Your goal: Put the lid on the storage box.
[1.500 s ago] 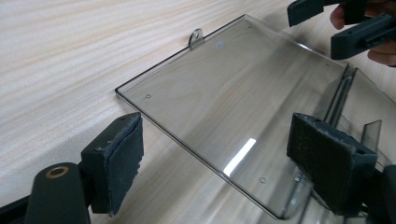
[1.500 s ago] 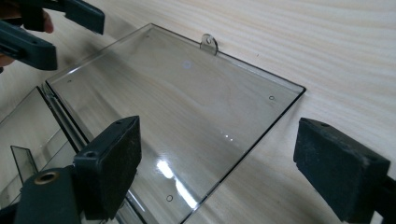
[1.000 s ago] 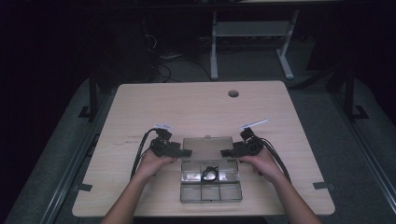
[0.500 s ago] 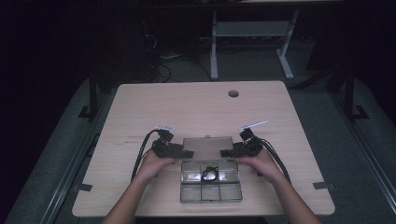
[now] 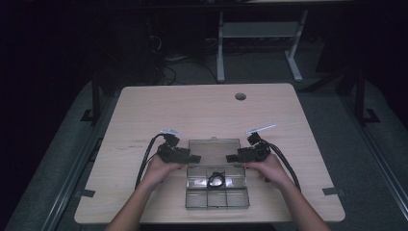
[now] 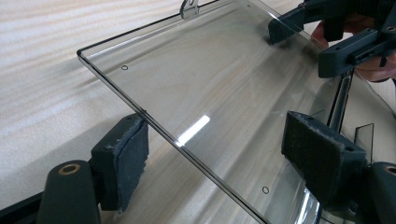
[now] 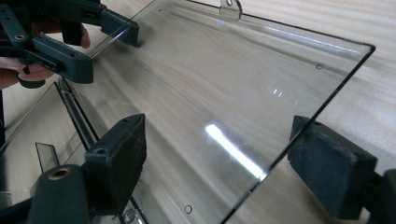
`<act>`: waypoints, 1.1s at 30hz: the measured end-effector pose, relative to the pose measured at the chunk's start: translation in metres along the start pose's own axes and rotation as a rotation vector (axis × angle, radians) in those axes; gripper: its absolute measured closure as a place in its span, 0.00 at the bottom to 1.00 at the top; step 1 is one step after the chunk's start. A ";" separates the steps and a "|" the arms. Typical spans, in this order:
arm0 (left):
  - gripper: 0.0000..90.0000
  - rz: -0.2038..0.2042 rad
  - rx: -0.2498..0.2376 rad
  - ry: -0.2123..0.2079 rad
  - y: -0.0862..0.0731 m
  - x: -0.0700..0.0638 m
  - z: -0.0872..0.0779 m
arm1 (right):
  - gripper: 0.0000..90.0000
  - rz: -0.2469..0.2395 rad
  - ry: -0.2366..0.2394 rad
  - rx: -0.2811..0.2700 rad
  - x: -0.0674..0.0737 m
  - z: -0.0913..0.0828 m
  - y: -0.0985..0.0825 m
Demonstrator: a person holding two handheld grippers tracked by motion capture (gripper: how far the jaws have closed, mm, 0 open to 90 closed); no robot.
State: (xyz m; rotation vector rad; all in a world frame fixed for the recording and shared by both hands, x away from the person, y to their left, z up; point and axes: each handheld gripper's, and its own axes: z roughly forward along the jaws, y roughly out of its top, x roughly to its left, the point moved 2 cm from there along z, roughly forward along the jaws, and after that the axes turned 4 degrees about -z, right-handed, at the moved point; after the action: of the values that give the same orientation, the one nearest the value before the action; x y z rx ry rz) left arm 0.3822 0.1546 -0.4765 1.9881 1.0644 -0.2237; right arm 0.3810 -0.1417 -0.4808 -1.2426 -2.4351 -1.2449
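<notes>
Clear plastic makes up the shallow compartment box (image 5: 217, 188) that sits near the front edge of a pale wooden table (image 5: 202, 110), directly before a seated person whose forearms come in from below. Its see-through lid (image 5: 214, 150) is swung open and lies back behind the tray, away from the person. One small dark coiled item (image 5: 216, 180) rests in the middle compartment of the back row; what it is cannot be told. The left gripper (image 5: 190, 157) is at the lid's left edge and the right gripper (image 5: 235, 157) at its right edge, facing each other across it. Seen from the left gripper's own camera, the lid (image 6: 205, 98) edge runs between its two dark padded fingers (image 6: 126, 158), which stand apart with a gap on the inner side. From the right gripper's camera, the lid (image 7: 233, 93) corner likewise lies between spread fingers (image 7: 119, 158). Both sets of jaws have just been closing a little, yet neither presses on the lid.
</notes>
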 end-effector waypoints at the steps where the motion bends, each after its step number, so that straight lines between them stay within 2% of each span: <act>1: 0.27 0.005 -0.003 0.003 0.000 -0.001 -0.001 | 0.22 -0.003 -0.002 -0.002 0.000 0.000 0.000; 11: 0.40 0.037 -0.035 0.019 0.001 -0.003 -0.009 | 0.26 -0.045 -0.018 -0.034 0.005 -0.004 0.001; 33: 0.55 0.090 -0.089 -0.011 0.003 -0.010 -0.017 | 0.44 -0.120 -0.040 -0.119 0.010 -0.015 0.002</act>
State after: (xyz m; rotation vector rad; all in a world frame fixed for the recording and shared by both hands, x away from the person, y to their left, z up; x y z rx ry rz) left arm 0.3749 0.1605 -0.4594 1.9472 0.9595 -0.1368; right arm 0.3720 -0.1461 -0.4651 -1.1755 -2.5306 -1.4287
